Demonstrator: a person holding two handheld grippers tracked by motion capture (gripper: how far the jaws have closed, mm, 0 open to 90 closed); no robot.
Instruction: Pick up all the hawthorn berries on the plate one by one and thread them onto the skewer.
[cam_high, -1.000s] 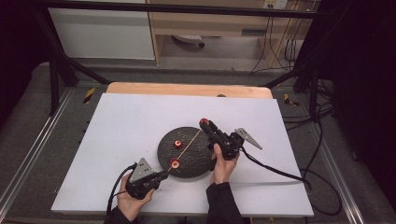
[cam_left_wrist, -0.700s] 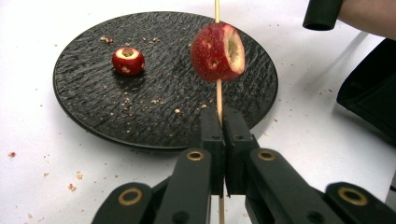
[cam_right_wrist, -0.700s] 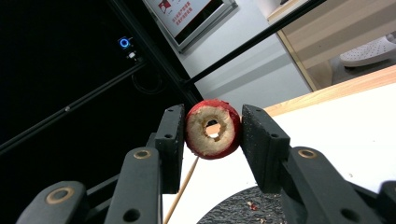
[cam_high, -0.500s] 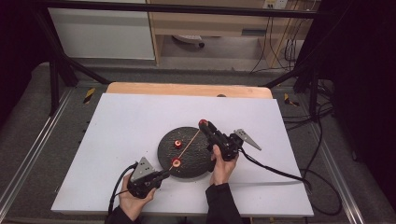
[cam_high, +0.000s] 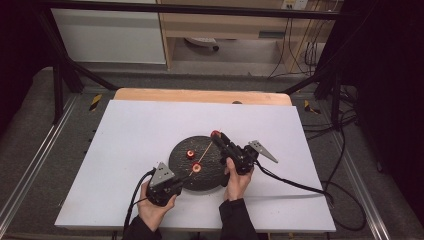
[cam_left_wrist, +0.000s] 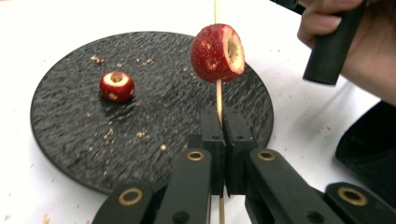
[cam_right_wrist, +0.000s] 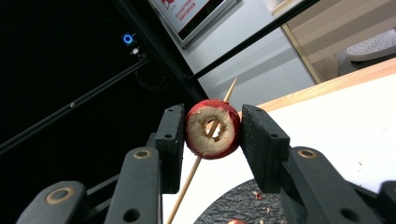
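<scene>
Pinching a cored red fruit (cam_right_wrist: 213, 129) threaded by the skewer (cam_left_wrist: 218, 95), the right claw (cam_right_wrist: 212, 140) faces the left claw (cam_left_wrist: 224, 140), clamped on that stick

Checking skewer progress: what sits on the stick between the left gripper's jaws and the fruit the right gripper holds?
One cored red fruit, threaded on the skewer above the left gripper; the left gripper view shows it.

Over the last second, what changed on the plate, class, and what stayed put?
The left gripper drew the skewer slightly toward the person; little else shifted. Unchanged: it stays shut on the skewer, the right gripper stays shut on its cored fruit, one fruit sits threaded on the skewer, and another lies on the black plate.
</scene>
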